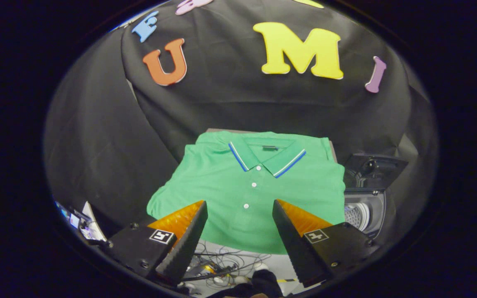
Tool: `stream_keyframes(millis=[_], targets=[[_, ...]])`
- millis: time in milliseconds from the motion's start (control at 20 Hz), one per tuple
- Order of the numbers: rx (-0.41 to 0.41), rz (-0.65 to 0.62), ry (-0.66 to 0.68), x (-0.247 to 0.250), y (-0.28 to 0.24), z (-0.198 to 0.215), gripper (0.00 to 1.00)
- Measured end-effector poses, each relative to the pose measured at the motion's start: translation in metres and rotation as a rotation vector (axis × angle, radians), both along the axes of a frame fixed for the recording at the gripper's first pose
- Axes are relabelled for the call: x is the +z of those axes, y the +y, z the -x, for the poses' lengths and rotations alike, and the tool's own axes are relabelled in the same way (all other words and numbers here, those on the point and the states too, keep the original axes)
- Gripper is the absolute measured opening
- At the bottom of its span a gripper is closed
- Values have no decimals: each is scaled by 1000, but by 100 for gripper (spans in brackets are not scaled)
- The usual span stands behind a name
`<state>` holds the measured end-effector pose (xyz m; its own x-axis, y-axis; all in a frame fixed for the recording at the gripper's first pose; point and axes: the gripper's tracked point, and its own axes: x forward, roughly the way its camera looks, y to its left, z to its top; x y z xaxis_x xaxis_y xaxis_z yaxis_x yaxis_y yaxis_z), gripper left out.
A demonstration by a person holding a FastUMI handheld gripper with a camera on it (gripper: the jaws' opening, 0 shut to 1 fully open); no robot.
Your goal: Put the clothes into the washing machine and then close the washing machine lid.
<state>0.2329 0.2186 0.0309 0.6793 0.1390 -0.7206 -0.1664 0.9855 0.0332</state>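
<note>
A green polo shirt (246,186) with a blue-and-white striped collar lies spread flat on a table, just ahead of my fingers and reaching beyond them. My gripper (239,205) is open, hovering above the shirt's lower hem with nothing between its orange-topped fingers (180,219). To the right of the shirt stands a small dark washing machine (367,207). Its lid (373,167) is raised and the perforated drum (356,215) shows inside.
Tangled cables (222,265) and small items lie on the light floor below the shirt's hem, between my fingers. Papers and clutter (79,223) sit to the left of my left finger. The black cloth wall hangs close behind the table.
</note>
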Motion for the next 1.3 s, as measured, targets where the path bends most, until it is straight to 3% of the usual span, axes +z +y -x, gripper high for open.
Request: stream_keyframes(millis=[150, 350, 650, 750, 900, 1050, 1250, 1300], targets=[[-28, 54, 164, -19, -4, -20, 99], [-74, 97, 281, -28, -5, -46, 98], [-102, 167, 528, -67, 4, -36, 92], [-115, 175, 495, -68, 8, -40, 88], [-105, 186, 490, -67, 9, -42, 77], [-146, 151, 506, -63, -1, -51, 49], [-127, 36, 514, -60, -5, -54, 10], [-128, 15, 518, -57, -7, -53, 7]])
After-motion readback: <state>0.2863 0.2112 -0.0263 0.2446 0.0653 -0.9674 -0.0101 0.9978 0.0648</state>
